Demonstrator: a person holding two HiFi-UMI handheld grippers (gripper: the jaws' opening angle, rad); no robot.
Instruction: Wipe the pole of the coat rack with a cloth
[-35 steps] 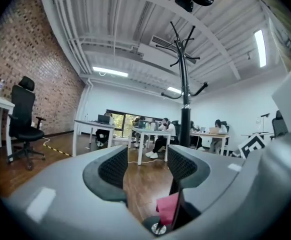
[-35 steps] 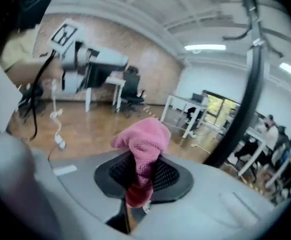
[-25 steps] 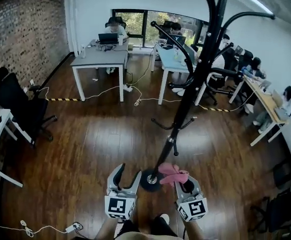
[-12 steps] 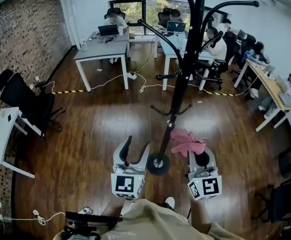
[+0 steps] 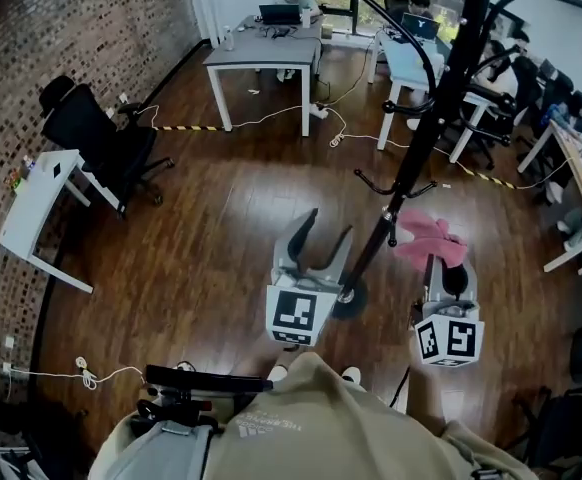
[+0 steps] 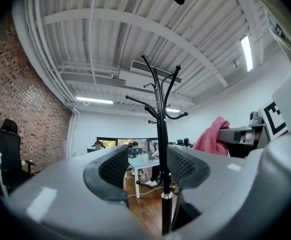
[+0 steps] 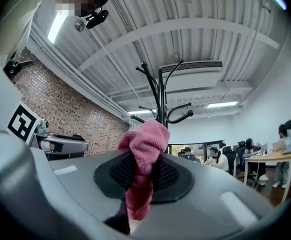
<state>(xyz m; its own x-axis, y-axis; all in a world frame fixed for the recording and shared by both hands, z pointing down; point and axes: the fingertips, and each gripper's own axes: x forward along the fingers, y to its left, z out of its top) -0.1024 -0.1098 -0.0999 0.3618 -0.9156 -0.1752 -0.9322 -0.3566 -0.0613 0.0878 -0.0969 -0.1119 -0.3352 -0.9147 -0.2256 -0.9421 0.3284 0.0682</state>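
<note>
**A:** Left gripper (image 5: 329, 226) is up by the coat rack with its jaws spread wide and nothing clamped. In the left gripper view, the slim black metal pole (image 6: 161, 149) rises through the gap between the two ribbed pads, closer to the right-hand one.

**B:** Is it touching that pad?

**A:** Can't tell. In the head view the pole leans up and away over the dark wooden floor (image 5: 221, 228), and its round black base (image 5: 353, 306) peeks out just right of the left gripper's marker cube.

**B:** And the other side?

**A:** Right gripper (image 5: 443, 266) has its jaws squeezed narrow on a pink fuzzy cloth (image 5: 426, 238). The right gripper view shows it plainly: the cloth is pinched between the dark pads, with a bunched lump standing above them and a tail hanging below.

**B:** Where's the cloth against the pole?

**A:** Just beside it on the right, low down near the small bottom hooks (image 5: 396, 183). Whether fabric meets metal isn't clear. The two grippers sit either side of the pole.
</note>
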